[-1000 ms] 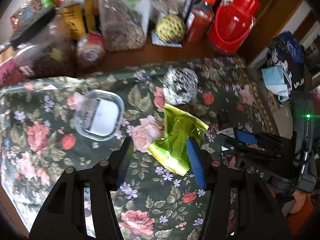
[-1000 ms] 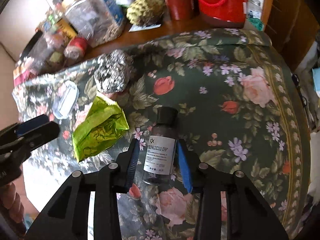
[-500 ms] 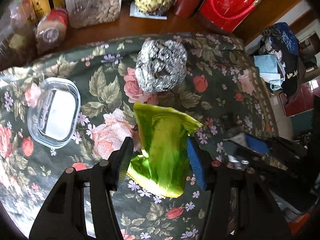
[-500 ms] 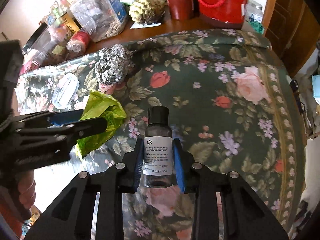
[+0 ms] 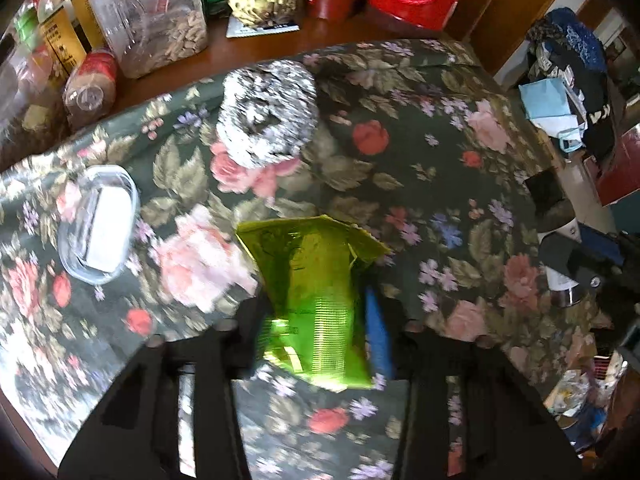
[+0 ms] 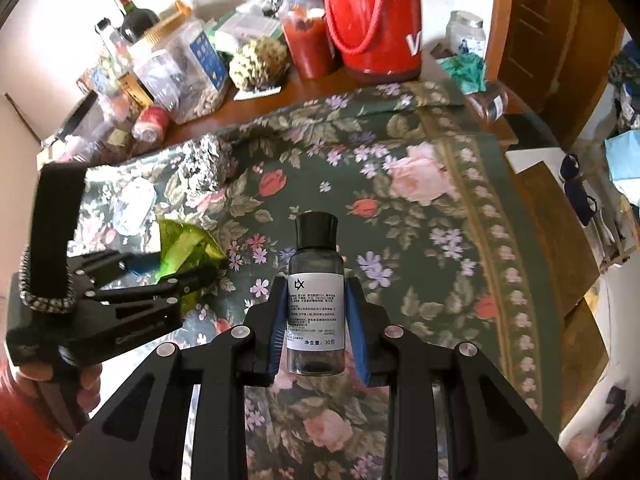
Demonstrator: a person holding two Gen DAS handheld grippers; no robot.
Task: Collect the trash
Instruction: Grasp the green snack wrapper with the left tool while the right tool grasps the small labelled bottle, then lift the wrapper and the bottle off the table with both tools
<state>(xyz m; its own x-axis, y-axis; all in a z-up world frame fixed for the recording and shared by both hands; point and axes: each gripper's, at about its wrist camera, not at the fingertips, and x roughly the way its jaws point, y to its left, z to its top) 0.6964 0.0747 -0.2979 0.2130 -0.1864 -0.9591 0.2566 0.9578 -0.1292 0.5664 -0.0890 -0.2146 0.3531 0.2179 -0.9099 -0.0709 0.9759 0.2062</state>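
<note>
My right gripper (image 6: 316, 320) pinches a small smoky-clear plastic bottle with a black cap and white label (image 6: 316, 300), held upright at the frame's lower centre, above the cloth. My left gripper (image 5: 316, 320) has just been closing and now squeezes a crinkled, shiny green foil wrapper (image 5: 312, 300) at lower centre of its view. Under both lies a dark green floral tablecloth (image 6: 420, 240) over a brown wooden table (image 6: 304, 88). A crumpled silver foil ball (image 5: 268, 120) sits above the wrapper, and a clear plastic lidded container (image 5: 100, 224) lies at the left. Jars and a glossy red jug (image 6: 372, 20) crowd the table's far edge.
</note>
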